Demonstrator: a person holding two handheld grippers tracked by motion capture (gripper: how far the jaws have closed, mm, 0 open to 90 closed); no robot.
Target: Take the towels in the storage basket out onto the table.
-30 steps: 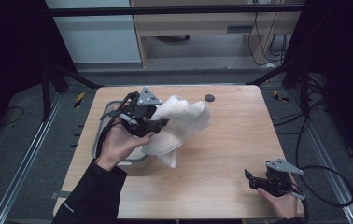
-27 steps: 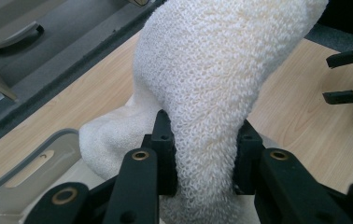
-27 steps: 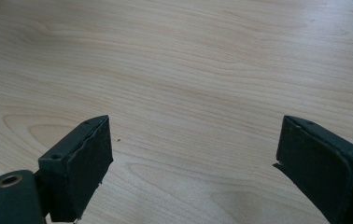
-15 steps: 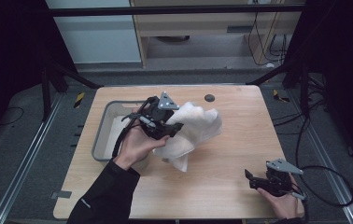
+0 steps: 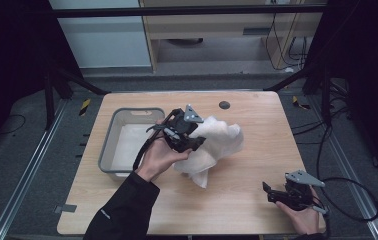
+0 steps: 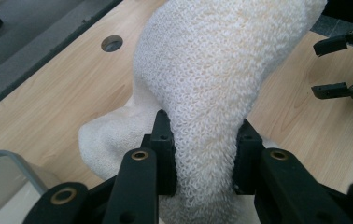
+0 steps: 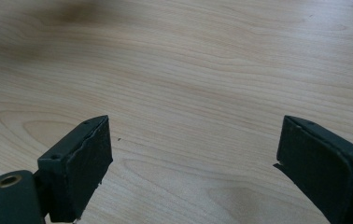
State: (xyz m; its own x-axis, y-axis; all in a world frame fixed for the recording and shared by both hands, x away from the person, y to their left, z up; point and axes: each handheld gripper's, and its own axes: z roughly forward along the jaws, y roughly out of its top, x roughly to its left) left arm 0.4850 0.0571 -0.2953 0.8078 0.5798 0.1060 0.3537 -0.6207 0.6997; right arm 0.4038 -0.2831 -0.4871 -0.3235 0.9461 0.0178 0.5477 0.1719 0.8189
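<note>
A white terry towel [image 5: 223,141] hangs bunched over the middle of the wooden table [image 5: 237,210], its lower end touching the wood. My left gripper [image 5: 196,143] is shut on it, held from the left by a hand. In the left gripper view the towel [image 6: 221,70] is pinched between both black jaws of that gripper [image 6: 202,135] and rises above them. My right gripper [image 5: 268,193] rests open near the table's front right corner, with only bare wood between its jaws [image 7: 188,149]. It also appears far off at the right edge of the left gripper view [image 6: 338,65].
A grey plastic bin [image 5: 108,145] stands at the table's left, just left of the left hand; its corner [image 6: 6,163] sits beside the left jaws. A round dark hole [image 5: 224,105] lies near the far edge. Dark floor and frame rails surround the table.
The left hand has carried the towel rightward and lower, from over the bin toward the table's middle, uncovering the bin. The right gripper has not moved.
</note>
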